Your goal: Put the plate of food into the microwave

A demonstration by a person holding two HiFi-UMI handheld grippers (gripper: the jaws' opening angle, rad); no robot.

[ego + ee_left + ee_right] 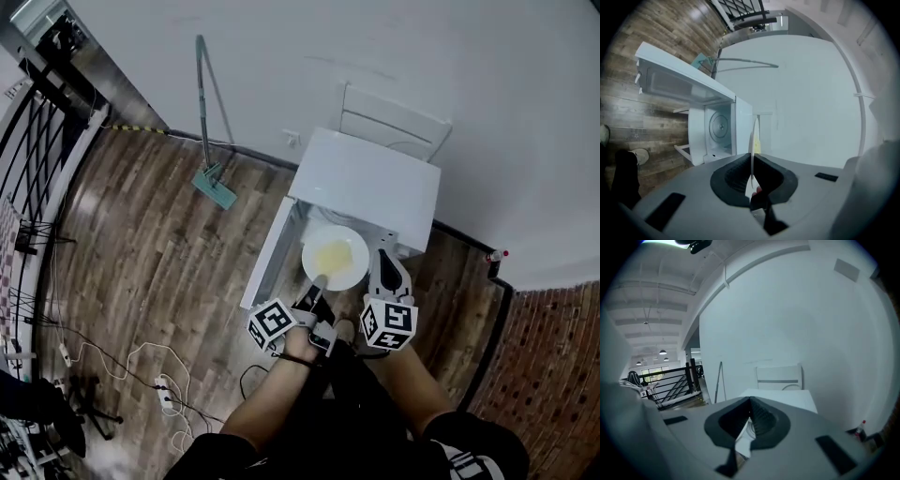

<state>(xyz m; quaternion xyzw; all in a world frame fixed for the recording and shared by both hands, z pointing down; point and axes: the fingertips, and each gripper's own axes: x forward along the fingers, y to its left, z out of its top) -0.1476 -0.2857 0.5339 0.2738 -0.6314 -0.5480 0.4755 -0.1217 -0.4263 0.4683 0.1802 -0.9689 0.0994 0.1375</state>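
left gripper: clamped on near rim of white round plate of yellow food | plate: just outside open white microwave, cavity straight ahead of it | right gripper: jaws together, apparently empty, just beside plate's right rim

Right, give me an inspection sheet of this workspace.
surface: wood floor
job's things: plate of yellow food held before microwave, door open
clutter: mop, chair, bottle
grippers: left tongs shut on plate rim; right tongs shut, beside plate
cables: loose cords and power strip on floor
surroundings: white wall, railing
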